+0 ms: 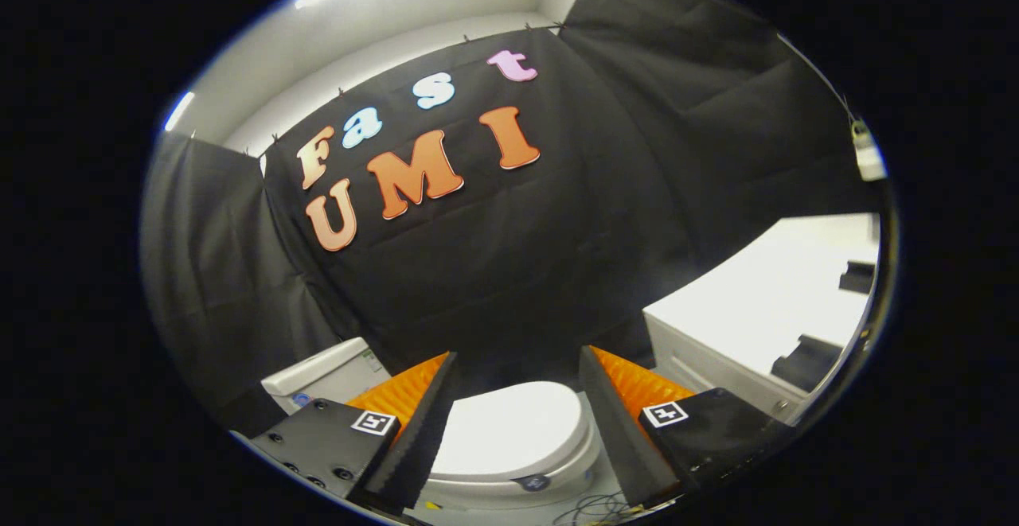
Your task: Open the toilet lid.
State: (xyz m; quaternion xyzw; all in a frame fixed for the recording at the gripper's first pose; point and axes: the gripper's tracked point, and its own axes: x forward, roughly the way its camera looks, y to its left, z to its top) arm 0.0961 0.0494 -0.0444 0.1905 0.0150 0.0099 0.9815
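Presently: approach stage | hand-held gripper [516, 367] — fingers spread wide, holding nothing | glossy white oval toilet lid [509, 429] down flat, below and between fingers, well apart | white cabinet [756, 303] to right | advise: descend, hook lid's near edge — lift steadily.

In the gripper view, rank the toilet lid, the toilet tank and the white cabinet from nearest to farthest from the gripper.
1. Toilet lid: closed, between the open gripper fingers, just ahead.
2. Toilet tank: beyond the left finger.
3. White cabinet: off to the right; too close to the tank to rank surely.
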